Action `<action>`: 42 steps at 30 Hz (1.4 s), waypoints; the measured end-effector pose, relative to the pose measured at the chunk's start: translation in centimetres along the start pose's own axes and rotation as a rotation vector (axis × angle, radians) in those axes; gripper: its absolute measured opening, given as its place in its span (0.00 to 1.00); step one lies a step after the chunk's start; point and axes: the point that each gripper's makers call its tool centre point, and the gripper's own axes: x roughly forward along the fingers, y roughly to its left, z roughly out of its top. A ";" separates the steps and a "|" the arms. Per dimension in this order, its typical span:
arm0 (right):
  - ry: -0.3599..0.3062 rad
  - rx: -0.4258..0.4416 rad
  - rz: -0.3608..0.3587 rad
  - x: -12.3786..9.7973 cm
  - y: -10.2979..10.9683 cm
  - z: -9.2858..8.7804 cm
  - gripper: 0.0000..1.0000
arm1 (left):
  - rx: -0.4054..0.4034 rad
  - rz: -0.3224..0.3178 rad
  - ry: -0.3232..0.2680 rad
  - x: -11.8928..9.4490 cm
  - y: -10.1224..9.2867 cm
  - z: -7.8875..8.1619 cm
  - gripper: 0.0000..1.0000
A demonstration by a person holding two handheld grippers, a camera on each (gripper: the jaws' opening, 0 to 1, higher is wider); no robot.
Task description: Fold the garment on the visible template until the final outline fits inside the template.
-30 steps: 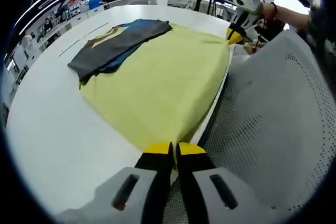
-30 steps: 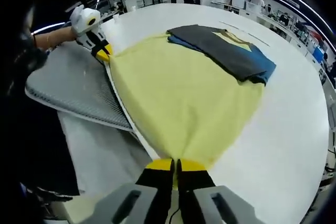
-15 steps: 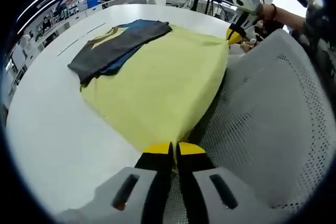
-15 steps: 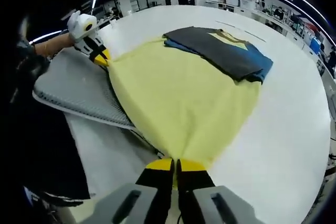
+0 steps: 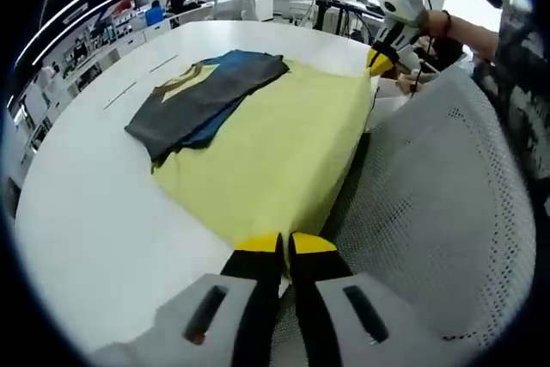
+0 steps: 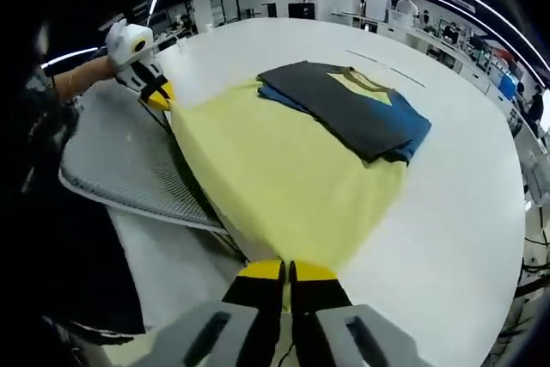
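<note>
Mid-fold on a big white table [image 5: 94, 238]: yellow cloth [image 5: 266, 156] spread across centre frame in the left gripper view, folded dark shirt [image 5: 202, 96] lying on its far part, upper left of centre. Left gripper [image 5: 284, 245] at bottom centre, jaws pressed together on the near yellow corner; right gripper [image 5: 381, 59] seen at upper right, pinching the other near corner. In the right gripper view, same layout mirrored: right gripper [image 6: 284, 270] at bottom centre clamped on the yellow edge, left gripper [image 6: 157, 96] at upper left holding its corner, dark shirt [image 6: 352, 109] at upper centre-right. Grey mesh chair back [image 5: 438, 212] just beside the table edge, below the lifted cloth edge. Whether the yellow cloth is the template or part of the garment: cannot tell. Judged for the step: keep both corners level and taut, move both hands together, avoid dragging the dark shirt out of place, keep the edge clear of the chair, lay down flat before releasing.
</note>
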 end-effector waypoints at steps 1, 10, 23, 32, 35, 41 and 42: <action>-0.002 -0.001 -0.003 0.0 -0.1 0.1 0.00 | 0.003 0.004 -0.003 0.0 0.2 0.2 0.00; -0.005 -0.061 -0.044 -0.5 -2.1 2.9 0.00 | -0.009 0.027 -0.038 -1.0 2.4 2.7 0.00; -0.066 -0.124 -0.109 -1.3 -5.2 7.4 0.00 | 0.011 0.113 -0.079 -1.2 6.2 5.7 0.00; -0.100 -0.152 -0.148 -1.6 -7.3 10.1 0.00 | 0.025 0.208 -0.132 -1.7 8.9 7.9 0.00; -0.111 -0.155 -0.163 -1.7 -7.9 10.7 0.00 | 0.023 0.248 -0.156 -1.9 9.8 8.9 0.00; -0.141 -0.163 -0.197 -1.9 -9.5 12.5 0.00 | 0.053 0.336 -0.170 -1.9 11.9 10.7 0.00; -0.139 -0.165 -0.204 -1.9 -9.7 12.7 0.00 | 0.055 0.341 -0.172 -1.9 12.1 10.9 0.00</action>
